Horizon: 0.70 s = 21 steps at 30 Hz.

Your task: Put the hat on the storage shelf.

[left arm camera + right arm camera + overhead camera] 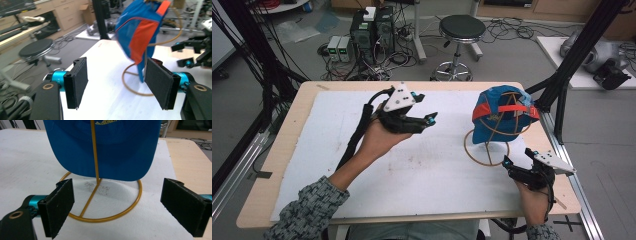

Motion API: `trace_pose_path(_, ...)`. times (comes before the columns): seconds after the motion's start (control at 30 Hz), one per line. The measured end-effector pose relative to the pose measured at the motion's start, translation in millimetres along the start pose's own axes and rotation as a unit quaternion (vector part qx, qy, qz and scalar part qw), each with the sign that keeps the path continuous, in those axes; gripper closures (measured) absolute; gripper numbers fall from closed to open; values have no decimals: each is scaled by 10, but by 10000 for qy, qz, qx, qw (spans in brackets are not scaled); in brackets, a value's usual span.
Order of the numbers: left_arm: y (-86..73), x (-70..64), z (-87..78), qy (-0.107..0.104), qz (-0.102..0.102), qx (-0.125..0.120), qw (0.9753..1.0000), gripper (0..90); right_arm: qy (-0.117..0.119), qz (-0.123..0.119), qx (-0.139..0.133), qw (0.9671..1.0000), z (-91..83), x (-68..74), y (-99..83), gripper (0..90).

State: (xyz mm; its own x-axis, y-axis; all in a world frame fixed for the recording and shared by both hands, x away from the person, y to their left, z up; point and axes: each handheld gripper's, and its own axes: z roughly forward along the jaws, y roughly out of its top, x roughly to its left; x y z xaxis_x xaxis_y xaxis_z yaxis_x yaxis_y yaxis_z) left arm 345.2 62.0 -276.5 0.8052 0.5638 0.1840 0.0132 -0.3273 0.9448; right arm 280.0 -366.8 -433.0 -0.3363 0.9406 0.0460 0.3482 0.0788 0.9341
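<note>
Cap (499, 116), blue with orange panels, sits on a wire stand (486, 148) at the right of the counter (287, 135), brim drooping toward the person. Right gripper (518, 157) hovers just before the stand's base ring, jaws released, empty. Left gripper (424, 107) is raised mid-counter, aimed at the cap, jaws released, empty. Judged step: approach, no contact yet. Next move calls for closing on the brim or crown and lifting clear of the upright wire. White mat (412, 165) covers the counter. Beyond: stool (460, 30), computer towers (372, 30), loose cables on the floor.
</note>
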Motion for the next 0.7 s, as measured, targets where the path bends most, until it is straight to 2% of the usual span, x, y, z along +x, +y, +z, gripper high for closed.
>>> trace_pose_path(0.17, -250, 133, -217, 337, -239, -11, 9991, 336, 44, 1, -7, 10000, 53, 20, 22, 109)
trace_pose_path(0.23, -335, 180, -295, 487, -274, -6, 9984, 329, 50, -7, -30, 10000, 80, 28, 35, 109)
trace_pose_path(0.33, -472, 262, -440, 735, -428, -11, 9964, 321, 126, 31, 10, 9999, 124, 47, 49, 109)
trace_pose_path(0.4, -550, 313, -533, 866, -504, -65, 9949, 317, 131, 30, -64, 9999, 126, 59, 60, 109)
trace_pose_path(0.43, -613, 360, -612, 995, -541, -79, 9935, 316, 143, 34, -67, 9999, 123, 59, 63, 109)
trace_pose_path(0.57, -738, 467, -755, 1200, -531, 18, 9914, 314, 151, 170, -130, 9997, 106, 49, 65, 109)
trace_pose_path(0.7, -861, 551, -878, 1424, -534, 85, 9883, 310, 147, 197, -135, 9996, 123, 47, 69, 109)
